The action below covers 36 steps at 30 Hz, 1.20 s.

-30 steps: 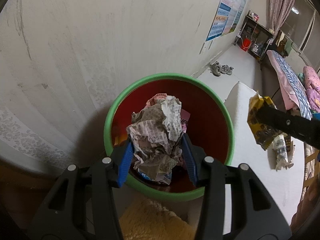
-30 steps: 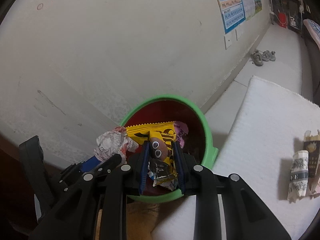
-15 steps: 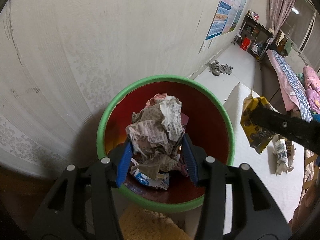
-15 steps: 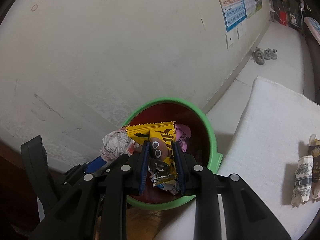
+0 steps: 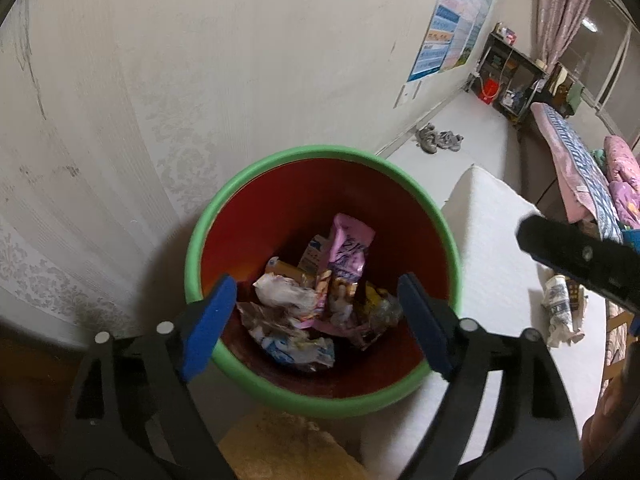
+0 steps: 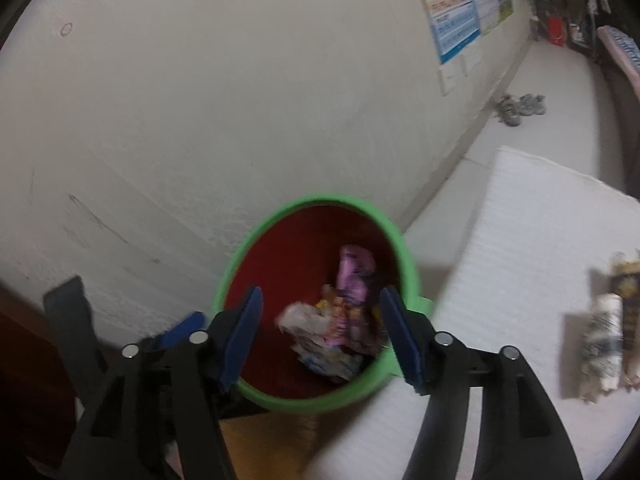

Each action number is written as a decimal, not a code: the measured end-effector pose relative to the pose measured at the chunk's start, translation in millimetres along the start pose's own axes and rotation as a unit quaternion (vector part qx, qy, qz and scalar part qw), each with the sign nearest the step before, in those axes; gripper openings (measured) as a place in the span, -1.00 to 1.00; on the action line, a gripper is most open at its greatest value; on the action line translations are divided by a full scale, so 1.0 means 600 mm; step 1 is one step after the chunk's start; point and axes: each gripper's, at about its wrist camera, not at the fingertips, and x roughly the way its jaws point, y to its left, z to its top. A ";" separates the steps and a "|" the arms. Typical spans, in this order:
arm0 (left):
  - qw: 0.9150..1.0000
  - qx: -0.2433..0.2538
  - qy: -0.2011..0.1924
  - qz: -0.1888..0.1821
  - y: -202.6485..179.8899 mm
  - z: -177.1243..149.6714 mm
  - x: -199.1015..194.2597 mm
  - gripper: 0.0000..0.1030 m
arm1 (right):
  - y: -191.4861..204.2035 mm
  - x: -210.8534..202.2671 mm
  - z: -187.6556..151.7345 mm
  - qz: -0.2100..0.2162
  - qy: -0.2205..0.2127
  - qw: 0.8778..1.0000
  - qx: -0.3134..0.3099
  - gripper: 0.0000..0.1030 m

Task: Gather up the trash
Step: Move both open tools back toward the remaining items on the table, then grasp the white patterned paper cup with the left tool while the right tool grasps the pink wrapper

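Left wrist view shows the left gripper [image 5: 316,320] with its blue-padded jaws spread wide and nothing between them, poised over the mouth of the bin [image 5: 256,172]. Its two pads sit just above the near rim, one to each side of the opening. Below them, at the bottom of the green-rimmed, red-walled bin, lies the trash: a pink wrapper [image 5: 352,252] leaning upright, crumpled newspaper [image 5: 284,294] to its left, a blue-and-white packet [image 5: 304,350] nearest the camera and a bit of yellow wrapper [image 5: 376,294] to the right.

Right wrist view, somewhat blurred, shows the right gripper [image 6: 320,332] with jaws also spread wide and holding nothing, over the same bin [image 6: 304,402]. The pink wrapper [image 6: 354,272] and pale crumpled paper [image 6: 302,320] are visible inside. A blue pad and black frame of the left gripper show at the lower left edge of this view.

Beyond the bin stands a pale wall [image 5: 200,60] with a poster [image 5: 452,12]. To the right lies a white mat [image 6: 540,240] on the floor, touching the bin's side. Rolled newspaper [image 6: 602,344] rests on the mat, well apart from the bin, with a dark wrapper [image 6: 630,304] just beside it. A pair of shoes [image 5: 438,140] sits by the wall farther off.
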 end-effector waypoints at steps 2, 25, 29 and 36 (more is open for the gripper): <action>1.000 0.017 -0.010 0.009 -0.012 -0.010 -0.008 0.69 | -0.038 -0.031 -0.024 -0.029 -0.013 0.999 0.006 0.29; 0.993 0.089 0.051 -0.064 -0.223 -0.123 -0.047 0.77 | -0.447 -0.167 -0.118 -0.178 -0.027 0.963 0.202 -0.46; 0.989 0.116 0.058 -0.066 -0.262 -0.126 -0.039 0.74 | -0.434 -0.230 -0.175 -0.152 -0.056 0.966 0.204 -0.46; 0.981 0.168 0.046 -0.089 -0.372 -0.108 -0.010 0.74 | -0.423 -0.285 -0.282 -0.127 -0.030 0.970 0.205 -0.43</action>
